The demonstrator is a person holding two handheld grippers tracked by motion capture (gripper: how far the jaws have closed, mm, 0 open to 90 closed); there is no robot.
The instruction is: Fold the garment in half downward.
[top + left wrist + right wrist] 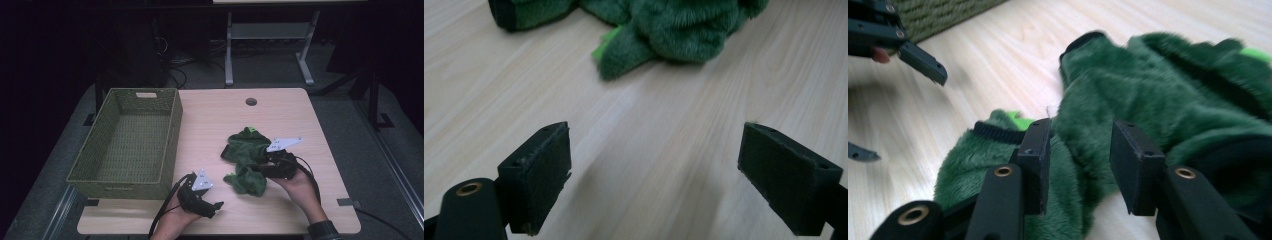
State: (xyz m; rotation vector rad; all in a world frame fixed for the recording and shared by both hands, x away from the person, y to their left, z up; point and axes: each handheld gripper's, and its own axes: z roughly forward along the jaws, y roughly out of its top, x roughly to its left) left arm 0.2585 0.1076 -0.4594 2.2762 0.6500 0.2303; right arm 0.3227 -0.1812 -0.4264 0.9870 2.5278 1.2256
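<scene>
A dark green plush garment with bright green trim lies crumpled on the wooden table, right of centre. My right gripper is low over its right side. In the right gripper view the jaws stand a little apart, open, with green fur between and under them, and the pads are not pressing it. My left gripper is near the front edge, left of the garment. It is wide open over bare wood, with the plush lying ahead of it.
A woven green basket stands on the table's left side with nothing inside; its wall is in the right gripper view too. A round cable hole sits near the far edge. Table legs stand on the floor beyond.
</scene>
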